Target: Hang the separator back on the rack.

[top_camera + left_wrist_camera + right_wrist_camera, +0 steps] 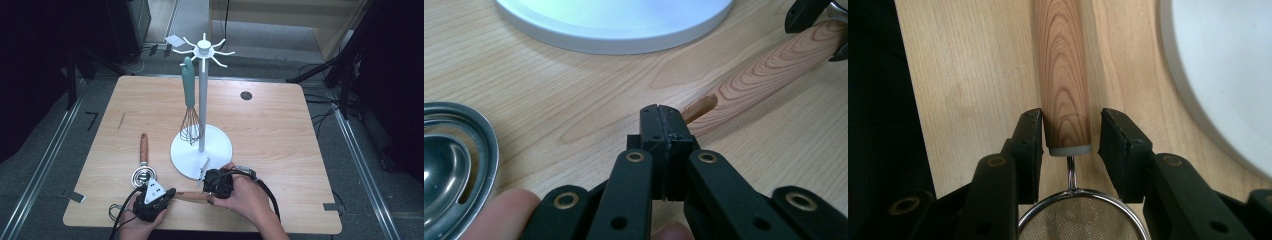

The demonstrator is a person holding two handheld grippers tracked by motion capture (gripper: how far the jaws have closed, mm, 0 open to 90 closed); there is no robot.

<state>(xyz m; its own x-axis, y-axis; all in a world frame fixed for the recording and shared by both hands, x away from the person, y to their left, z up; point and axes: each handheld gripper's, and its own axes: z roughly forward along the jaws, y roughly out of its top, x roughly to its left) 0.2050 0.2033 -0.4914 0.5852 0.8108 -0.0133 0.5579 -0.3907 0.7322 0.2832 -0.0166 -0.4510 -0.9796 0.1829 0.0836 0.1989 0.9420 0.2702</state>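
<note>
Right gripper (1070,145): black two-jaw tool in the person's right hand (247,197), at the near edge of the table (280,135), about 5 o'clock from the stand's base; jaws set either side of the wooden handle of a small mesh strainer (1064,75), left pad against the wood, right pad with a thin gap beside it, so spread rather than clamped; in the right gripper view the handle runs toward 12 o'clock and the strainer's wire rim and mesh sit at 6 o'clock between the jaw arms. Strainer: lying flat on the table just off the base's near rim, handle end with its hanging slot pointing toward the left gripper (663,150). Left gripper: black, grey three-cornered plate on top, in the left hand (137,225) at 7 o'clock from the base; jaws pressed together on nothing, tips just short of the handle's slotted end. White utensil stand (202,150): round base, upright pole, hook crown. Whisk (190,100): teal handle, hung from a hook, wires just above the base. Second wooden-handled steel utensil (143,165): flat on the table at 9 o'clock from the base, its steel end just beside the left gripper
</note>
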